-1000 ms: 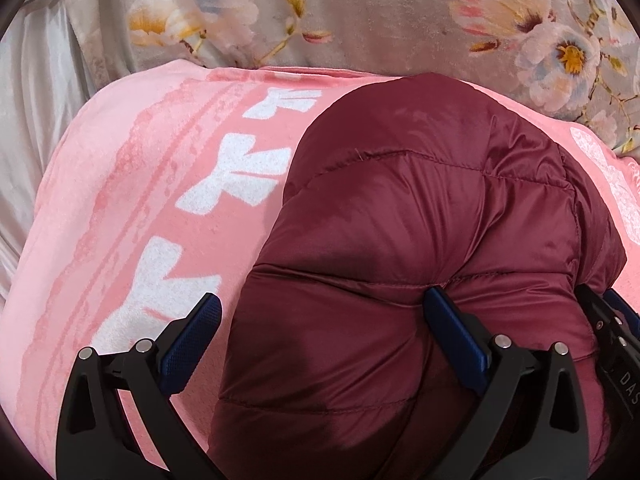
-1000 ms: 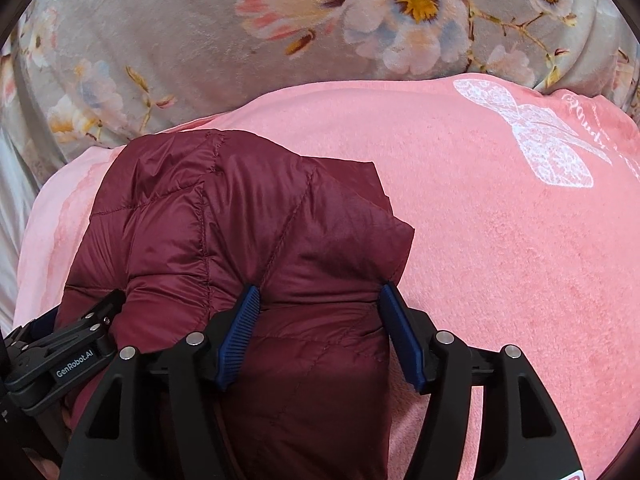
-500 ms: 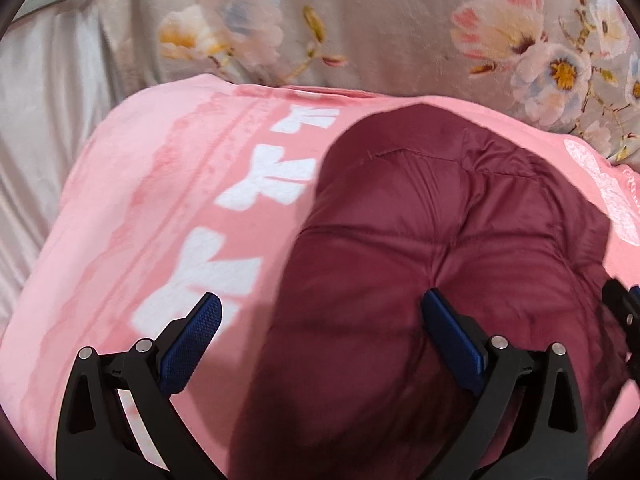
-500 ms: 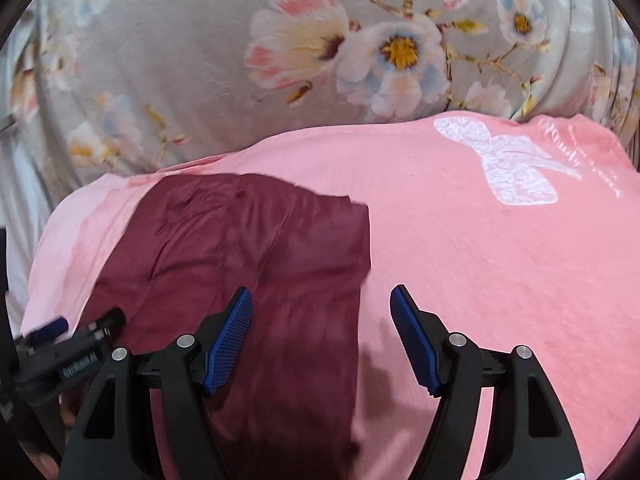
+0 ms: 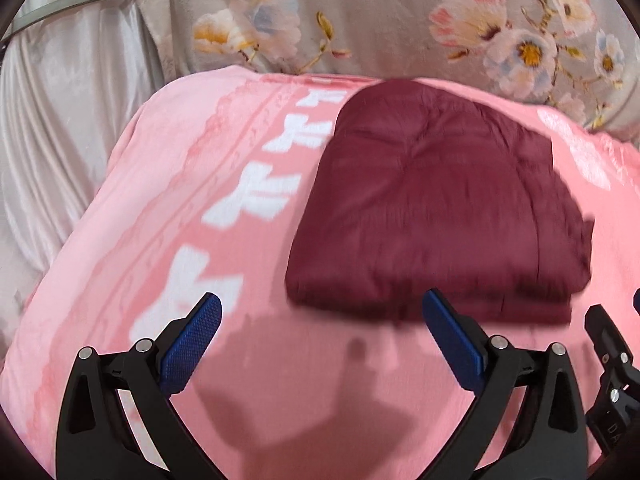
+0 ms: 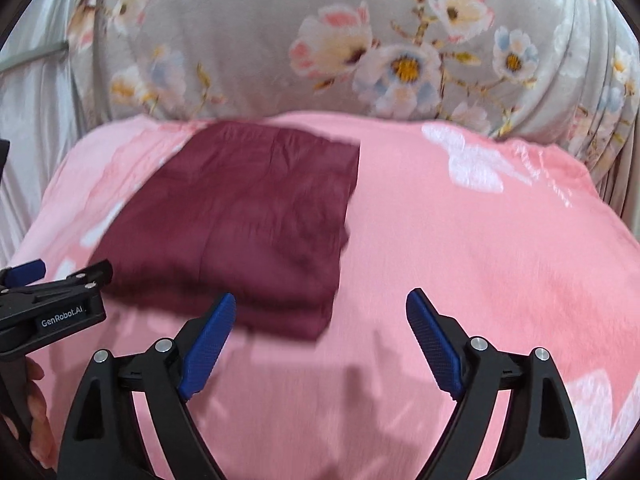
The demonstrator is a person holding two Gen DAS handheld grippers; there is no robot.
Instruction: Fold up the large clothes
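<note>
A dark red quilted jacket point(image 5: 436, 208) lies folded into a compact stack on a pink blanket point(image 5: 192, 184). It also shows in the right wrist view point(image 6: 248, 224), left of centre. My left gripper point(image 5: 320, 320) is open and empty, held above the blanket just short of the jacket's near edge. My right gripper point(image 6: 320, 316) is open and empty, near the jacket's near right corner. The left gripper point(image 6: 52, 300) also shows at the left edge of the right wrist view.
The pink blanket point(image 6: 480, 248) has white bow prints and covers the bed. A grey floral cover point(image 6: 360, 48) rises behind it. Pale satin fabric point(image 5: 60, 128) lies to the left. The right gripper's edge point(image 5: 612, 360) shows at the left wrist view's right.
Both grippers have let go of the jacket and pulled back and up from it. The jacket now lies flat and folded on the blanket, farther away in both views.
</note>
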